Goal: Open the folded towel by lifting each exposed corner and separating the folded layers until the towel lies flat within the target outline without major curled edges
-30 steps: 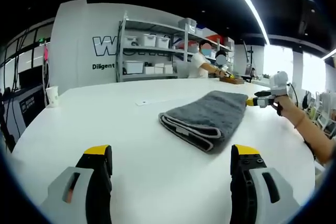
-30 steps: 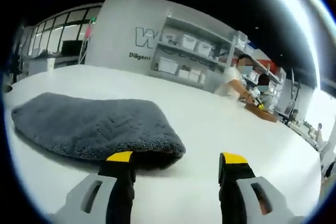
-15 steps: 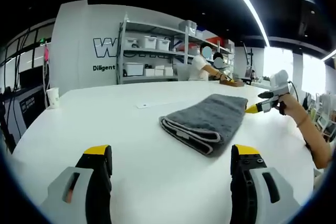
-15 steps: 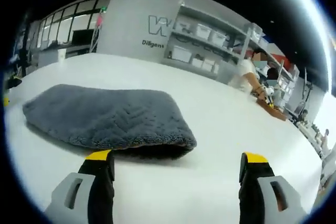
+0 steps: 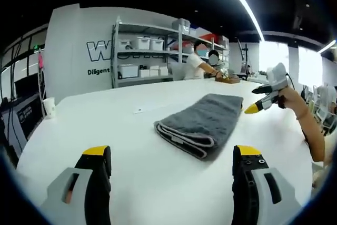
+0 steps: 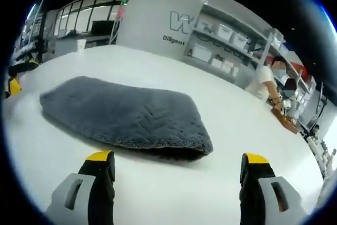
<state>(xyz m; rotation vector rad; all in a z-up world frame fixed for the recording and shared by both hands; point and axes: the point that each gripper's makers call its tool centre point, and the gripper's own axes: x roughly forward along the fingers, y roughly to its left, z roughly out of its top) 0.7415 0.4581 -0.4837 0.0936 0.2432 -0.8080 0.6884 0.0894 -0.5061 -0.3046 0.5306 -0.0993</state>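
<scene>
You are holding both grippers spread and empty: left gripper (image 5: 171,167) short of the folded towel (image 5: 202,122) on the white table (image 5: 105,130), right gripper (image 6: 176,175) hovering off its far end, flanking it for corner lifts. People are working at the shelving (image 5: 147,51) beyond; nothing is blocking.

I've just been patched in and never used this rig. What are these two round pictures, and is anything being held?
No robot arm here: a person holds a two-jaw gripper in each hand, each with its own fisheye camera. The left gripper view looks along the left gripper, jaws apart, nothing between them. The right gripper is likewise open and empty; it also shows in the left gripper view, in the person's hand. On the white table lies a folded grey towel, not yet opened.
</scene>
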